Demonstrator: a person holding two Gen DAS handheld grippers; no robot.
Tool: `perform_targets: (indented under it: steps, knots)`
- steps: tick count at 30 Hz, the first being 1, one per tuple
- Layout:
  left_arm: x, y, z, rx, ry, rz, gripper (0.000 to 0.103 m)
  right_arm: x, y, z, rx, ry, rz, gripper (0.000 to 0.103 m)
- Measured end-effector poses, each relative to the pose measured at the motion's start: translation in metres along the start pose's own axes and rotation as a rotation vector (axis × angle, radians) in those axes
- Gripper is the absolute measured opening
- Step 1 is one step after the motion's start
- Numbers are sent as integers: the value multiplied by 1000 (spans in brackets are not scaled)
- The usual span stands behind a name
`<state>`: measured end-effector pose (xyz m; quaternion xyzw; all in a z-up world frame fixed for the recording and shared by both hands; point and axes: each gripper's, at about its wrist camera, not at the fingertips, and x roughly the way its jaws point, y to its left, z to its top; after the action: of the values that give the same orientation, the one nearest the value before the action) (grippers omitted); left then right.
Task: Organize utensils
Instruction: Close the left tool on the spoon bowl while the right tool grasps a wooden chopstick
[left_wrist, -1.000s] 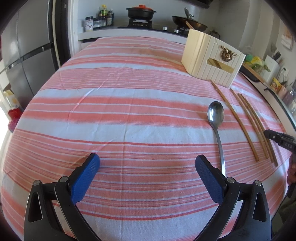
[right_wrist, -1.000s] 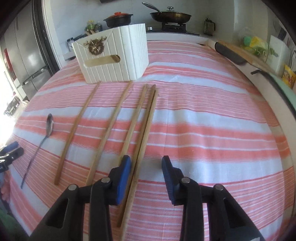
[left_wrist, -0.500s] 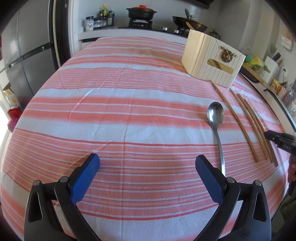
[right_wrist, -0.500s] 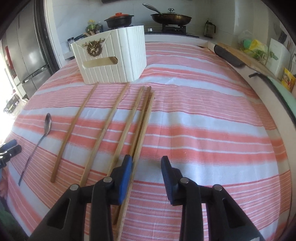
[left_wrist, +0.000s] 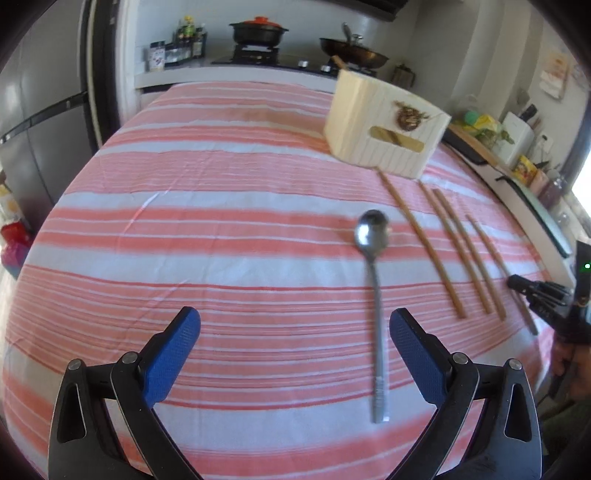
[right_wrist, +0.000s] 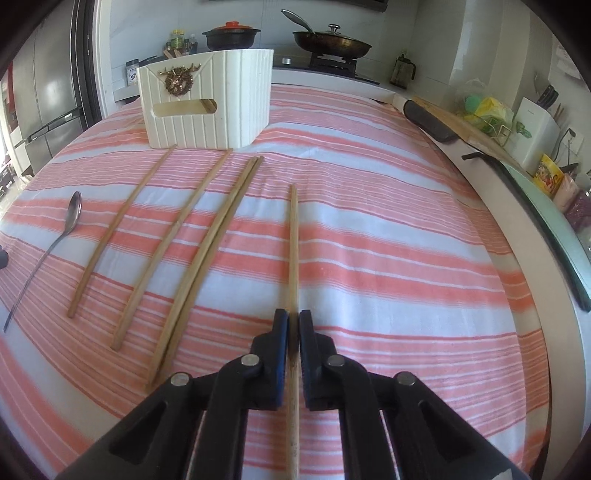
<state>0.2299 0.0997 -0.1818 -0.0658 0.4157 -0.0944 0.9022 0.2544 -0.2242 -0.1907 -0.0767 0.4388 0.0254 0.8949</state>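
We see a broad tabletop (right_wrist: 388, 229) covered by a cloth of coral-pink and white stripes, which fills most of both views. At its far side stands a cream ribbed rectangular utensil box (right_wrist: 207, 103) with a slot handle and a bronze stag-head ornament on its near face. Our right gripper (right_wrist: 293, 321) has its blue-padded jaws pressed together on one long wooden chopstick (right_wrist: 293, 243), gripped near its near end; its far tip points toward the box, and it sits well apart from the others (we cannot tell whether it is lifted clear of the cloth). Four more long wooden chopsticks (right_wrist: 166, 243) lie on the cloth to its left, fanning out from just in front of the box, the rightmost two touching side by side. Our left gripper (left_wrist: 295, 325) hovers low over the cloth with its jaws spread wide, gripping nothing. A slim stainless-steel spoon (left_wrist: 373, 280) lies flat left of the chopsticks, bowl toward the box, and its handle runs between the left gripper's fingertips, close to the right one.
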Motion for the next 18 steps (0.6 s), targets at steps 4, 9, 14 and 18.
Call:
perform_targets:
  steps: [4, 9, 14, 18]
  knots:
    - [16, -48, 8, 169, 57, 9, 102, -7, 1, -9, -19, -5, -6, 7]
    - [52, -61, 4, 217, 118, 183, 90, -11, -1, -14, -19, -6, 8, 7]
    - [53, -29, 5, 26, 97, 229, 90, -15, -5, -20, -19, 0, 18, 7]
    - [54, -25, 10, 38, 128, 210, 92, -12, -4, -13, -61, 40, 40, 8]
